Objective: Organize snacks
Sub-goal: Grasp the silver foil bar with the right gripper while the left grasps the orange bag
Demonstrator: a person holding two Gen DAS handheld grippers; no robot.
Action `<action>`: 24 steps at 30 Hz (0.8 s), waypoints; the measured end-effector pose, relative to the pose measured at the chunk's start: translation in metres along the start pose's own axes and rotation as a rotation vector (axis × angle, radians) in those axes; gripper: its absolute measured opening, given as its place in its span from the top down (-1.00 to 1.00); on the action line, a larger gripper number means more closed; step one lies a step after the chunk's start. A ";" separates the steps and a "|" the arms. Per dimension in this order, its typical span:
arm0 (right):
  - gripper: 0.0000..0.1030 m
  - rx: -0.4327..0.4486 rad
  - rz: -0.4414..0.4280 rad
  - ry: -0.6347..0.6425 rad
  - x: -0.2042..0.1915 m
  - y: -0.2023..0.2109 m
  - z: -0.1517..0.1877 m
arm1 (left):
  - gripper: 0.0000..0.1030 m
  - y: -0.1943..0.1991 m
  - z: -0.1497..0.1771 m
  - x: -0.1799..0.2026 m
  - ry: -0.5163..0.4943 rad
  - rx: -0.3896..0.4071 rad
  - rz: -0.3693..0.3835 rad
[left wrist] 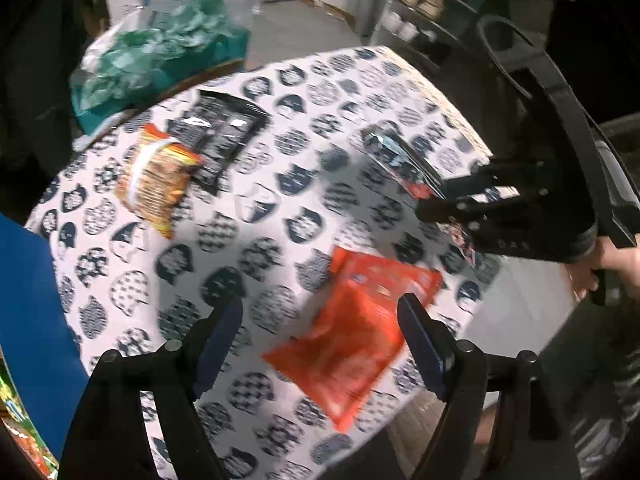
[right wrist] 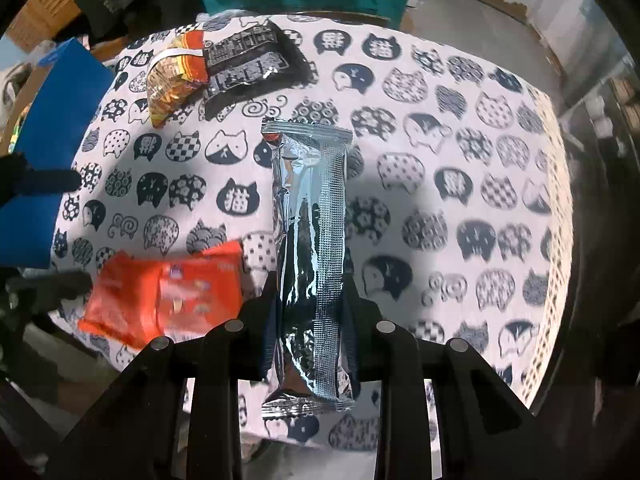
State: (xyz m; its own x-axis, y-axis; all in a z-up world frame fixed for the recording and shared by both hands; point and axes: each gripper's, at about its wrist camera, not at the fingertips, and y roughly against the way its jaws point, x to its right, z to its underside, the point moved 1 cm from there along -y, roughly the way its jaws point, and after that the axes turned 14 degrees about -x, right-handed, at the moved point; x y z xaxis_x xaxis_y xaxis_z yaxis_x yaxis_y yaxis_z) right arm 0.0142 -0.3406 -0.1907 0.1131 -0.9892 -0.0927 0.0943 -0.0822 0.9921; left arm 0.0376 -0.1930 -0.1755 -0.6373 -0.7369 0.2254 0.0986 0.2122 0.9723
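Note:
My right gripper (right wrist: pixel 312 284) is shut on a long silver foil packet (right wrist: pixel 308 200), which hangs lengthwise between its jaws above the cat-print tablecloth (right wrist: pixel 440 140). The left wrist view shows that same gripper (left wrist: pixel 440 196) at the right, with the packet (left wrist: pixel 400 156) lifted off the table. My left gripper (left wrist: pixel 320 310) stands open just above a red-orange snack packet (left wrist: pixel 356 332) that lies flat near the table's front edge. Nothing is between its fingers. The red-orange packet (right wrist: pixel 160 292) also shows at the lower left of the right wrist view.
An orange-yellow snack bag (left wrist: pixel 156 176) and a black packet (left wrist: pixel 220 128) lie together at the table's far left. A blue box (left wrist: pixel 28 292) stands off the left edge. A teal box with green plastic (left wrist: pixel 160 52) sits behind the table. Shelves (left wrist: pixel 424 0) are at the back right.

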 end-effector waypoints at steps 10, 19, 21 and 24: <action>0.49 0.016 -0.011 -0.052 0.008 0.010 0.028 | -0.59 -0.027 0.012 0.047 -0.160 -0.076 -0.075; 0.49 0.014 -0.019 -0.047 0.006 0.007 0.025 | -0.61 -0.060 0.005 0.052 -0.182 -0.101 -0.184; 0.49 0.014 -0.016 -0.053 0.006 0.005 0.024 | -0.61 -0.064 0.002 0.047 -0.170 -0.101 -0.184; 0.49 0.007 -0.023 -0.057 0.007 0.000 0.022 | -0.65 -0.070 -0.003 0.039 -0.136 -0.110 -0.154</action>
State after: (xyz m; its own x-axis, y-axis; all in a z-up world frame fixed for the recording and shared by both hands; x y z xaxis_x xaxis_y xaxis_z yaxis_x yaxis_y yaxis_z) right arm -0.0068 -0.3498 -0.1897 0.0545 -0.9924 -0.1107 0.0891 -0.1055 0.9904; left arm 0.0079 -0.2387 -0.2344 -0.7476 -0.6604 0.0703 0.0699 0.0270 0.9972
